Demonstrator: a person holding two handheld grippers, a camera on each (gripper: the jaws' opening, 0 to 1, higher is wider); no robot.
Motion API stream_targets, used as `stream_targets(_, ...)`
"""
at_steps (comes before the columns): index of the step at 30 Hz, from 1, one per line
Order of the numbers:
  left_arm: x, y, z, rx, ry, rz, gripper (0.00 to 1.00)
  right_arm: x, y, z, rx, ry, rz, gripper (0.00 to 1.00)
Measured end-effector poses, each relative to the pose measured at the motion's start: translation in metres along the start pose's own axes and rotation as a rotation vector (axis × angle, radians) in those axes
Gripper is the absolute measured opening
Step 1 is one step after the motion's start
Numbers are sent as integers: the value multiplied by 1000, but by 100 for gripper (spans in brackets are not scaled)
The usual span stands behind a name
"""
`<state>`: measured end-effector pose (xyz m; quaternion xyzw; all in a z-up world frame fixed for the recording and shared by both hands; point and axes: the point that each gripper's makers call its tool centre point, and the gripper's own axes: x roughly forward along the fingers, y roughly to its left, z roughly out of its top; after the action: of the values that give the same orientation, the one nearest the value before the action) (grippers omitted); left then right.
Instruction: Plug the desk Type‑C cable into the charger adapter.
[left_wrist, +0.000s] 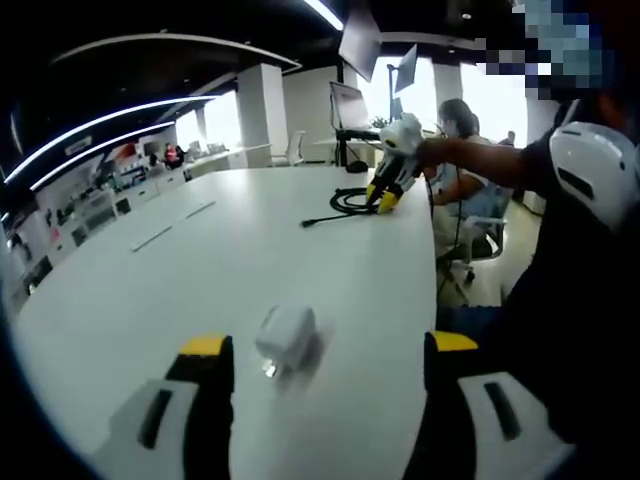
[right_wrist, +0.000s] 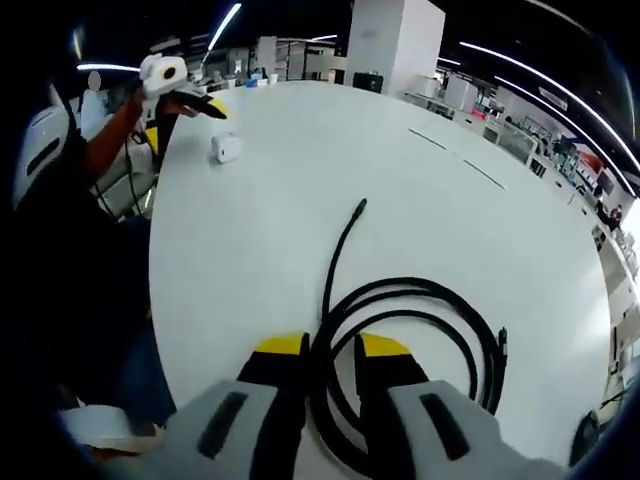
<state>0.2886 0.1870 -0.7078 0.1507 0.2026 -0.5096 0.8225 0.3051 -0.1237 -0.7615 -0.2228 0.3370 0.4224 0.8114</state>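
In the right gripper view, the right claw (right_wrist: 328, 350) is seen at the bottom centre with its yellow-tipped jaws drawn narrow around a strand of the coiled black Type-C cable (right_wrist: 415, 300); whether the strand is truly pinched or only straddled cannot be told for certain, though the jaws appear closed on it. Outward from there, the coil is spread over the white surface (right_wrist: 300, 150), one free end (right_wrist: 360, 203) is stretched up towards the centre of the frame, and a second plug tip (right_wrist: 502, 338) is seen at the right of the coil. In the upper left, the white charger adapter (right_wrist: 226, 148) is seen lying just beside the left claw. In the left gripper view, the left claw (left_wrist: 330, 350) is held wide open at the bottom, with the charger adapter (left_wrist: 287, 334) resting on the surface (left_wrist: 250, 240) between the jaws, untouched by either. The step in hand is judged to be the taking up of both parts; it would be done well if the cable were gripped close behind a plug rather than mid-strand, and the adapter clamped across its flat sides with the port left facing the plug. No brand, label or writing can be read.
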Motion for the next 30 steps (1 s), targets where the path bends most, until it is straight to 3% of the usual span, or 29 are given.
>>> stream_targets(23,-1,-2,-2,2,5,4,78,-3,-8,-2,-18,29,17,5)
stream_targets(30,-2,-1,-1,3,3,5,78,-3,-7,1,-90,34,6,2)
